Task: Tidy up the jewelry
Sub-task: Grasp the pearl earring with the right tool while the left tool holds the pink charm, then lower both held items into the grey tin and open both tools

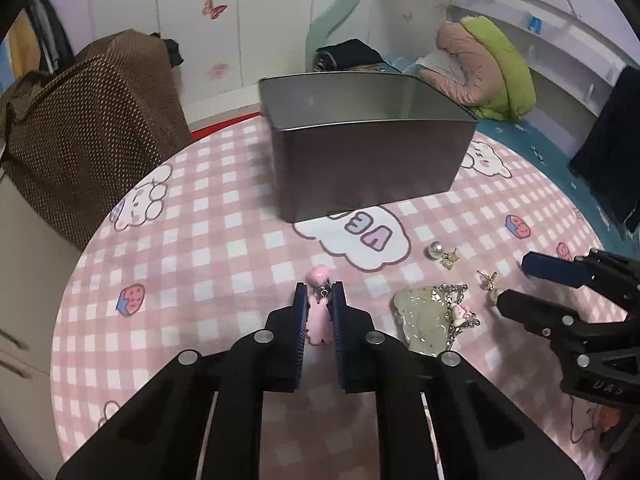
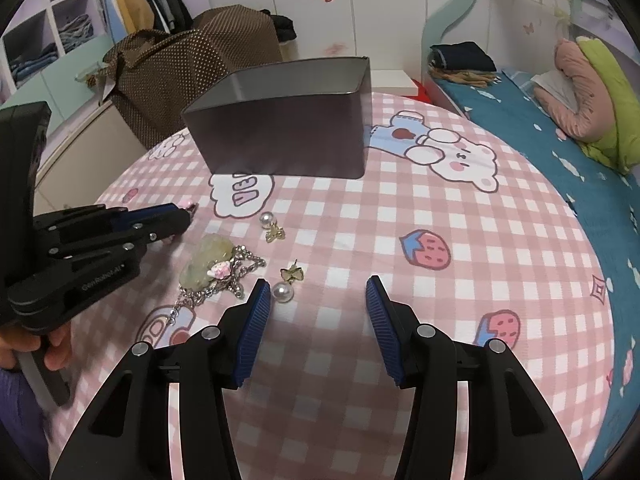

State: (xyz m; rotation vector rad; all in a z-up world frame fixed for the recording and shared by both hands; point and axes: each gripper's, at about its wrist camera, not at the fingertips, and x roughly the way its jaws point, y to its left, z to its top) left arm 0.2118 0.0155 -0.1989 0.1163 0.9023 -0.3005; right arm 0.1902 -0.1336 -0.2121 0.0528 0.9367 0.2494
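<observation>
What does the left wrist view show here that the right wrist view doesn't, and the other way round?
Only the left wrist view shows the pink charm clamped between the left gripper jaws. Only the right wrist view shows the right gripper jaws standing open, nothing between them, a pearl earring just outside the left pad, and the hand holding the other tool. Both show the metal tin, the pale green pendant on its chain, and the second pearl earring.
</observation>
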